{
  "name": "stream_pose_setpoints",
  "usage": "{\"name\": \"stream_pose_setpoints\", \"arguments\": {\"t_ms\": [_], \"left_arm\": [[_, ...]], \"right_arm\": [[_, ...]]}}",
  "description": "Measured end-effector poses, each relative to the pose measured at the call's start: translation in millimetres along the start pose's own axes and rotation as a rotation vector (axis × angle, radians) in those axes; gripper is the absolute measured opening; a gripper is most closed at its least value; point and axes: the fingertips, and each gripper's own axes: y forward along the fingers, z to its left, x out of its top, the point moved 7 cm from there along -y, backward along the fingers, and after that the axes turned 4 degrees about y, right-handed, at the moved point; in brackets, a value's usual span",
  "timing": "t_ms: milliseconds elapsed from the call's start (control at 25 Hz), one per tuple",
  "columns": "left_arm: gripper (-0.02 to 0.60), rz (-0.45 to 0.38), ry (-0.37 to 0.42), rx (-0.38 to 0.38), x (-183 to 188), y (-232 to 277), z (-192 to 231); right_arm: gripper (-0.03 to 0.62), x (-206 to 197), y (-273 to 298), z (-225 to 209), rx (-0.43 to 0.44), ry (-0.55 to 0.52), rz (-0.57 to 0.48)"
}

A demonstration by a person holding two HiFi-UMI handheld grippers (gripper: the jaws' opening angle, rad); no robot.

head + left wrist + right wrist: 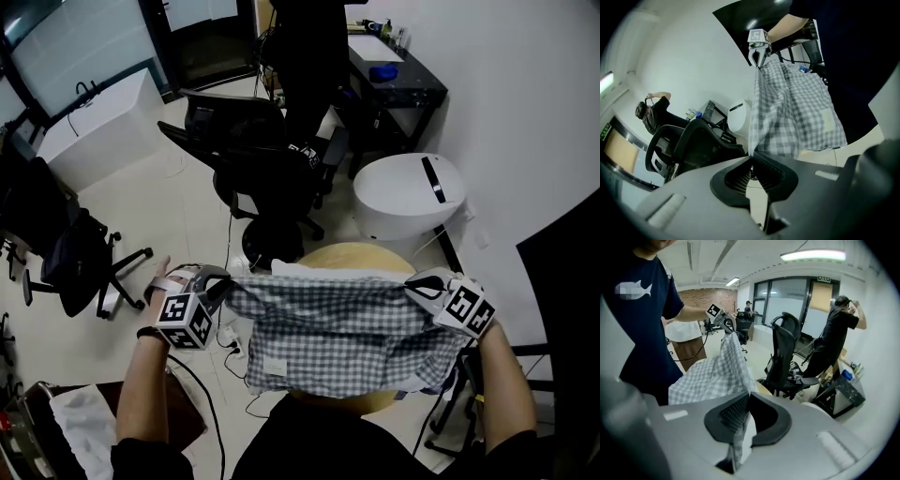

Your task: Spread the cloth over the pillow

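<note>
Cloth (347,328) first, in the head view: I have the grey checked sheet held up in the air, pulled out between the left gripper (223,289) and the right gripper (412,289). Its long axis runs left to right across the picture. The top edge is fairly taut and the rest hangs down towards me. Below it is a round tan top (356,255), and a white strip (291,270) peeks over the cloth's upper edge. I cannot tell whether that strip is the pillow.

In the left gripper view, my jaws are pinched together on one upper corner. The fabric runs away from them to the other gripper and sags to one side.

In the right gripper view, these jaws are also clamped on fabric, with a fold trailing down between them. The sheet stretches off towards the far gripper.

By my reckoning the cloth is picked up and opened out, but nothing is laid yet. Lowering it over the pillow and letting go of both corners remain.
</note>
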Motion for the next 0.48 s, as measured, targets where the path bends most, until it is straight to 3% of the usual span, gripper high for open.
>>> {"name": "stream_pose_setpoints", "arguments": {"t_ms": [240,480], "left_arm": [[0.005,0.034,0.028,0.046,-1.1,38.8,51.3],[0.006,0.062,0.007,-0.042,-15.2,95.1,67.9]], "right_arm": [[0.014,13.0,1.4,-34.1,-0.175,-0.007,0.004],[0.014,-0.9,37.4,-59.3,-0.221,0.031,0.070]]}}
